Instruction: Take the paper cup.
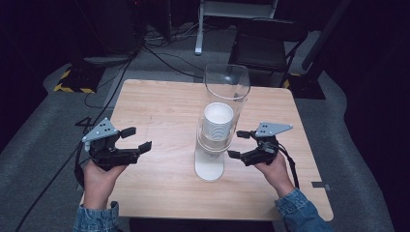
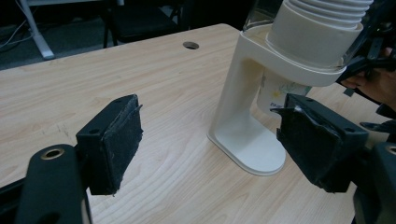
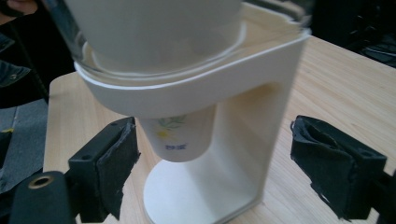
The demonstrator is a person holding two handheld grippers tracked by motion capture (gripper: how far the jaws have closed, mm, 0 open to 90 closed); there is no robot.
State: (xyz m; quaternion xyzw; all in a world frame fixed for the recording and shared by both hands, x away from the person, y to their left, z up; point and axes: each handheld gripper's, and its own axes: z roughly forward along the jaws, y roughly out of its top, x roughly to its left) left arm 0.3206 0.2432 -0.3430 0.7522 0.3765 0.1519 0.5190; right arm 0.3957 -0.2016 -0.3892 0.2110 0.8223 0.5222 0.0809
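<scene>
One paper cup [image 3: 180, 137] pokes down out of the bottom of a white cup dispenser [image 1: 209, 166] that stands near the middle of a light wooden table [image 1: 159, 111]. The cup hangs above the dispenser's round foot without touching it. It carries a small print of green leaves with a yellow flower and a short line of blue writing beneath, too small and soft to read. Above the white ring, a stack of white cups [image 1: 217, 121] sits inside a clear tube [image 1: 227, 82]; in the right gripper view the tube and stack are blurred and cut off by the top edge.

The right gripper [image 1: 238, 144] is just beside the dispenser on its right. Its jaws are spread, with the hanging cup between them and neither pad touching it, so it grasps nothing. The left gripper [image 1: 137, 138] hovers well apart on the dispenser's left, its jaws wide and released. Denim sleeves enter from the bottom edge of the high view. A small round hole [image 2: 190, 45] marks the tabletop's far side. Past the table, a dark chair [image 1: 266, 43] and cables on the floor are dim.
</scene>
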